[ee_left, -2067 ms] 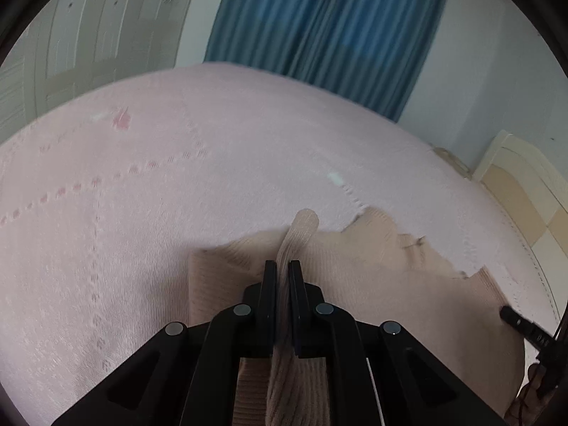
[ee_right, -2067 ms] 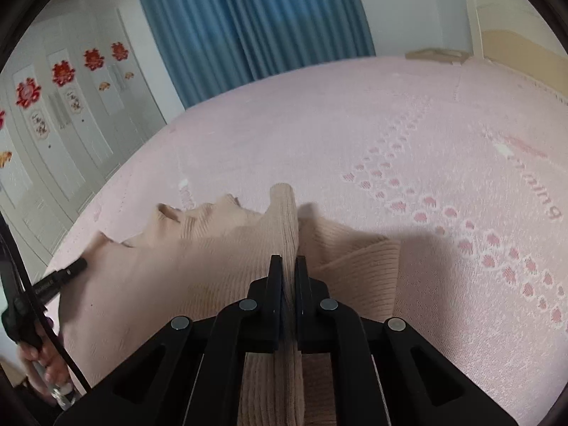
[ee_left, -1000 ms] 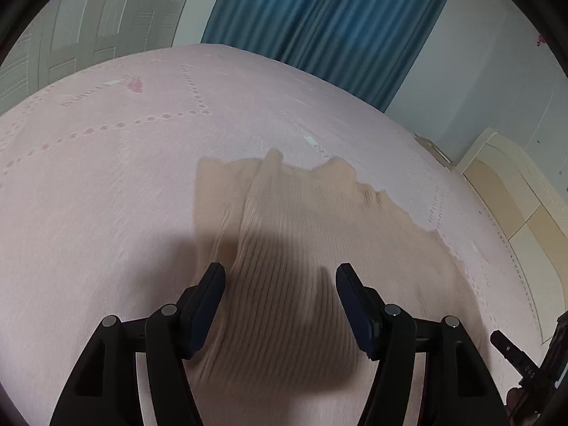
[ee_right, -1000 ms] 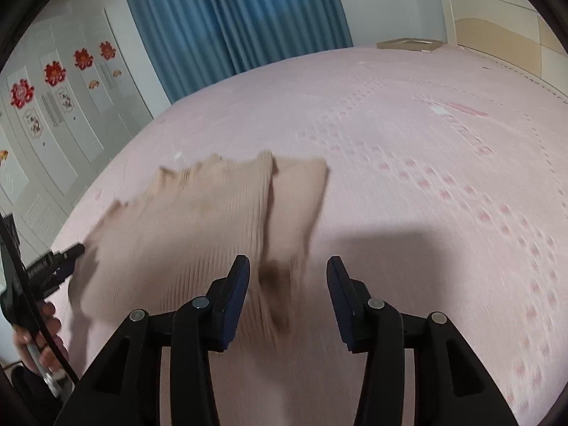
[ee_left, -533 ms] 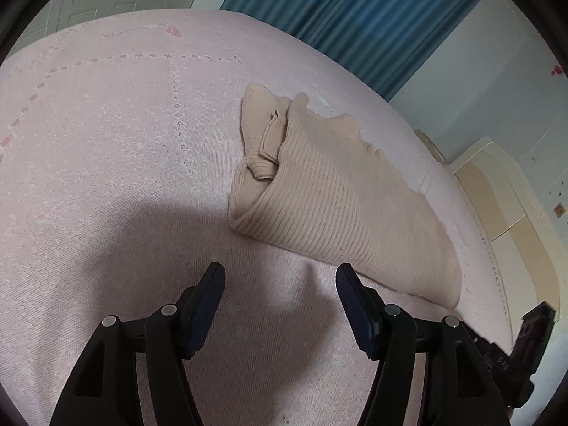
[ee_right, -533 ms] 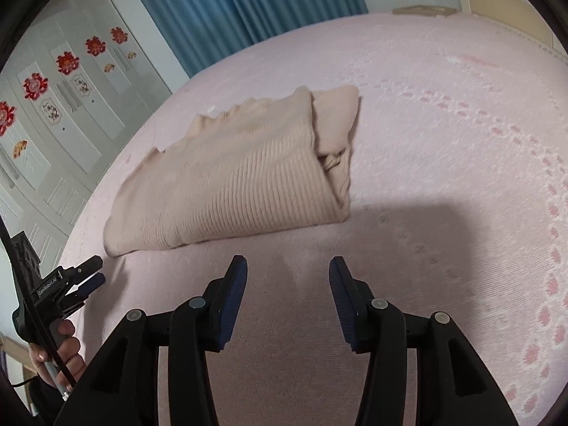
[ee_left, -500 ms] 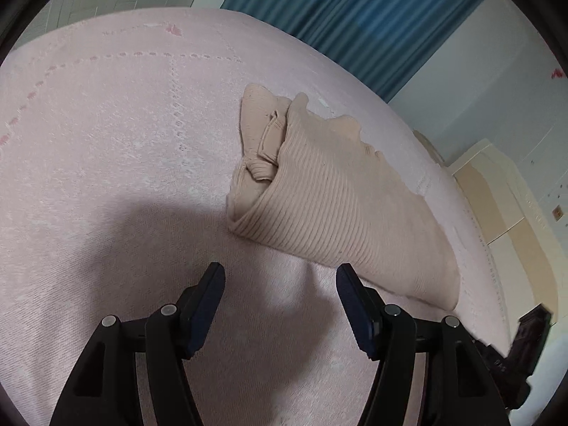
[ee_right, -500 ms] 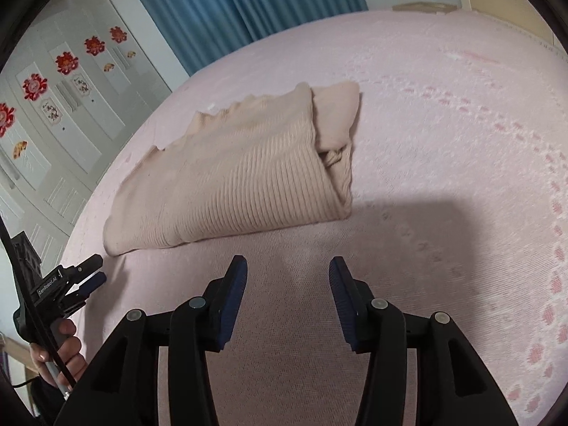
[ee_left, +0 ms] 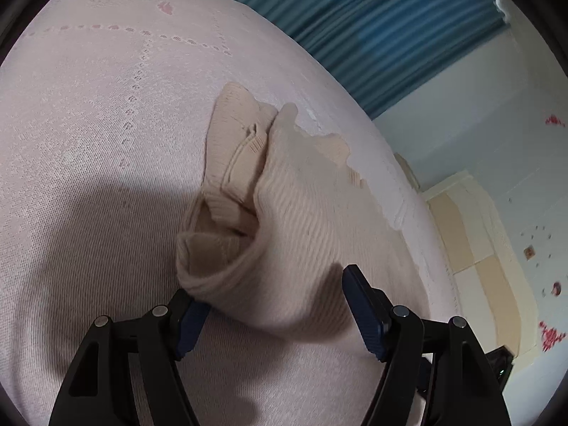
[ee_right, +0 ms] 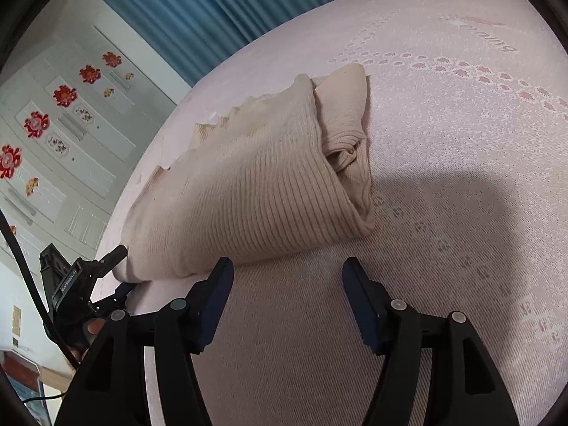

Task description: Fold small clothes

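The left tongs (ee_left: 273,305) are spreading apart over the near folded edge of a beige ribbed sweater (ee_left: 301,220), which sits between the pads; whether the left pad touches the knit I cannot tell. The sweater lies folded in half on a pink bedspread (ee_left: 88,124), its cuffs tucked inside. The right tongs (ee_right: 287,280) are also widening, with only bedspread between them, and the sweater's fold lies just beyond their left finger (ee_right: 216,291). Blue curtains (ee_right: 213,10) hang behind.

Two wrist views, close and angled down at the bed (ee_left: 88,124), sharing the folded beige garment (ee_right: 248,191) from opposite ends
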Motion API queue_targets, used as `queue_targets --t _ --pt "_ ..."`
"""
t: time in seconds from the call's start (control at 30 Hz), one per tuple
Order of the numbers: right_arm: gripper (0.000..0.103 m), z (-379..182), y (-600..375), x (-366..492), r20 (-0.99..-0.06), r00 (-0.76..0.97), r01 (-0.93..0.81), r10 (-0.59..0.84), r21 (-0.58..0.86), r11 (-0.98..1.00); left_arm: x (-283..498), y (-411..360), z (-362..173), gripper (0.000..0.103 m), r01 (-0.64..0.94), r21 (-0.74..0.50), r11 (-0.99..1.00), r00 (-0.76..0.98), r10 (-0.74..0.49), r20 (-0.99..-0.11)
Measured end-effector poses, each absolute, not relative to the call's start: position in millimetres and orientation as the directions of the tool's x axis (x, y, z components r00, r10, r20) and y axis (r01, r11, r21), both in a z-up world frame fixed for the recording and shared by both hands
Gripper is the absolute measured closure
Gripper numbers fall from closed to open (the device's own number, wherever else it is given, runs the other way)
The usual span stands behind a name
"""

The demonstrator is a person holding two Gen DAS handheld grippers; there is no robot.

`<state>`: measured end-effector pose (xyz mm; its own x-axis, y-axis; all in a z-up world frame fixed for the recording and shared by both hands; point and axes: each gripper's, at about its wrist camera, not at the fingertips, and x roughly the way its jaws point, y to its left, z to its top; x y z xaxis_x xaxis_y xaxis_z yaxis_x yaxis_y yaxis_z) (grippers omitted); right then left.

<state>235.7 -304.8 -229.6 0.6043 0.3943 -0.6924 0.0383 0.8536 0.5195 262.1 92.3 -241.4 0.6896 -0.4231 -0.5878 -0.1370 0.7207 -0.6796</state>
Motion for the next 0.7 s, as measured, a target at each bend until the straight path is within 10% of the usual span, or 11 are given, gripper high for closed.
queue_targets --t 0.23,0.5,0.57,0.7 --pt "0.04 -233.9 -314.7 252.0 -0.668 0.62 0.098 0.412 0.587 0.803 265.2 93.2 -239.7 0.038 -0.146 -0.677 0.721 0.691 -0.415 -0.592" --pt "0.043 -234.2 -319.4 281.3 -0.666 0.648 0.184 0.37 0.608 0.772 267.0 109.8 -247.4 0.069 -0.221 -0.709 0.669 0.693 -0.404 -0.597" --pt "0.085 -235.8 -318.1 286.0 -0.693 0.64 0.205 0.331 0.569 0.796 267.5 112.8 -250.5 0.085 -0.231 -0.711 0.664 0.69 -0.403 -0.601" --pt "0.094 -238.9 -329.0 285.6 -0.668 0.629 0.192 0.397 0.628 0.754 265.3 115.6 -251.0 0.093 -0.228 -0.725 0.65 0.691 -0.416 -0.591"
